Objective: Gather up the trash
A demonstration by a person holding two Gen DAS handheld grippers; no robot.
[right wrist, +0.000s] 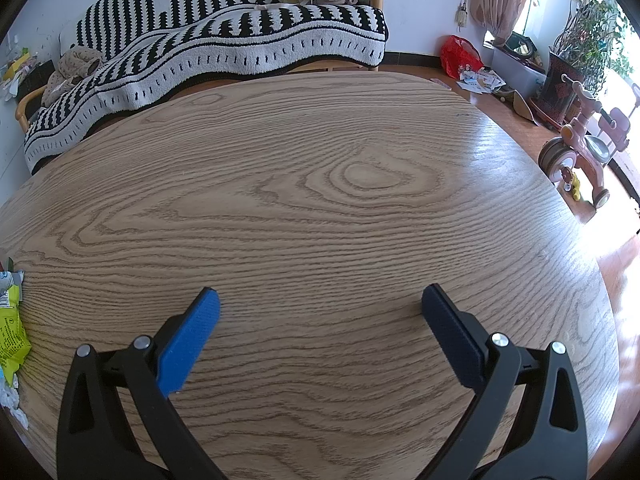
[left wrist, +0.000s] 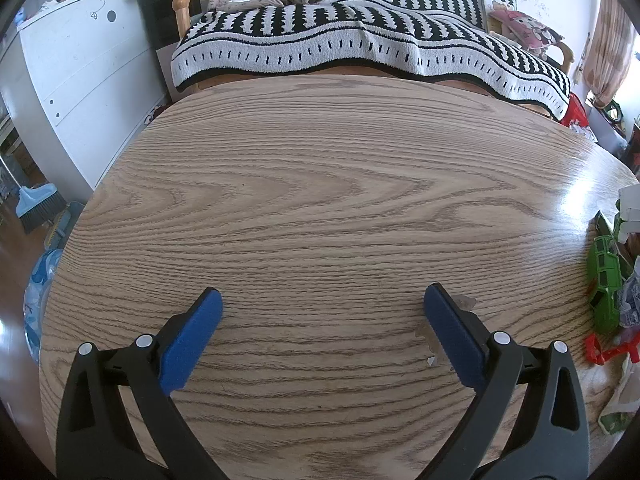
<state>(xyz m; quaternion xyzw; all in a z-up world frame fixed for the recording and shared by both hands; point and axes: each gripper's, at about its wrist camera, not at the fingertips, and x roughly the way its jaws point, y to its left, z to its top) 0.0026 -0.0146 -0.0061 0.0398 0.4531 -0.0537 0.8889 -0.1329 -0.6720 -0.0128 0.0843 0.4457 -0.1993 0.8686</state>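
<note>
My left gripper is open above the wooden table, nothing between its blue pads. Trash lies at the table's right edge in the left wrist view: a green packet, a red plastic scrap, crumpled wrappers and a pale bag. A small clear scrap lies by the right finger. My right gripper is open too, over bare wood. A yellow-green wrapper and crumpled white paper show at the far left of the right wrist view.
A sofa with a black-and-white striped blanket runs along the table's far side. A white cabinet and a broom stand to the left. A pink tricycle, a red bag and plants sit to the right.
</note>
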